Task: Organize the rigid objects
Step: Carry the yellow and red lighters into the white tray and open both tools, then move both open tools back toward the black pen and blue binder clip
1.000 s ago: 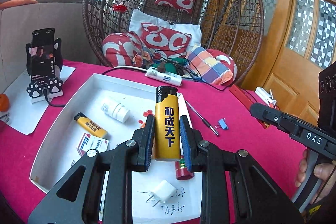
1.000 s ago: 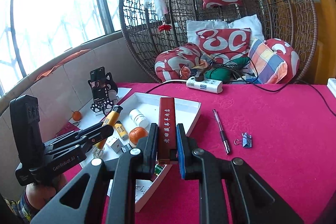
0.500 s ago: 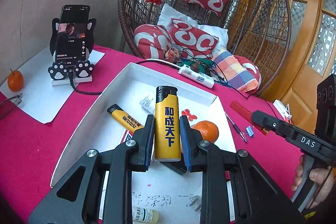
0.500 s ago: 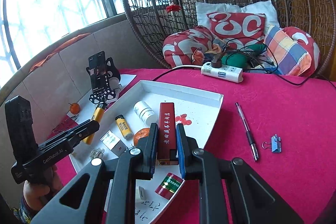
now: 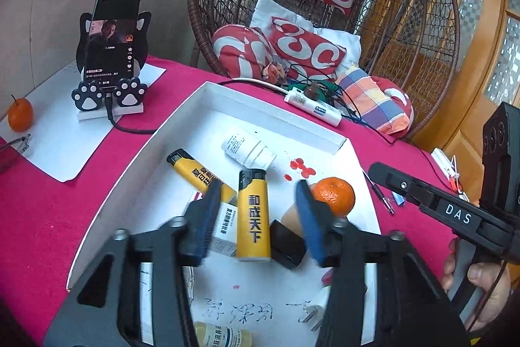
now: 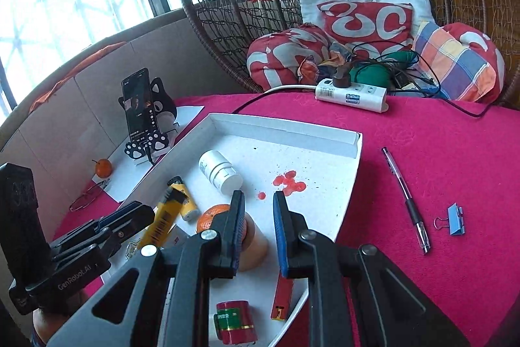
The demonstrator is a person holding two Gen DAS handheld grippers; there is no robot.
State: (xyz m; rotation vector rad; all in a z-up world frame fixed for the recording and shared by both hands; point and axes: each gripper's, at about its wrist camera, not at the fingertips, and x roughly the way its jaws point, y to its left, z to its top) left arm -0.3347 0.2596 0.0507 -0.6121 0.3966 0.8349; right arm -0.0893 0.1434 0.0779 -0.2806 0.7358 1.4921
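Note:
A white tray (image 5: 136,165) on the pink table holds several small items. My left gripper (image 5: 255,217) is open over it. A yellow lighter (image 5: 253,217) lies free between its fingers, beside a second yellow lighter (image 5: 198,174), a white bottle (image 5: 248,148) and an orange (image 5: 334,195). My right gripper (image 6: 258,233) is open and empty above the tray (image 6: 282,127). The dark red box (image 6: 282,298) lies on the tray floor just below it, next to a red and green can (image 6: 235,326).
A pen (image 6: 406,200) and a blue binder clip (image 6: 455,218) lie on the cloth right of the tray. A phone on a cat stand (image 5: 110,51) and a loose orange (image 5: 20,114) sit at the left. A power strip (image 6: 352,95) lies behind the tray.
Both grippers moved over the tray and opened. The left let go of the yellow lighter and the right let go of the dark red box; both now lie in the tray.

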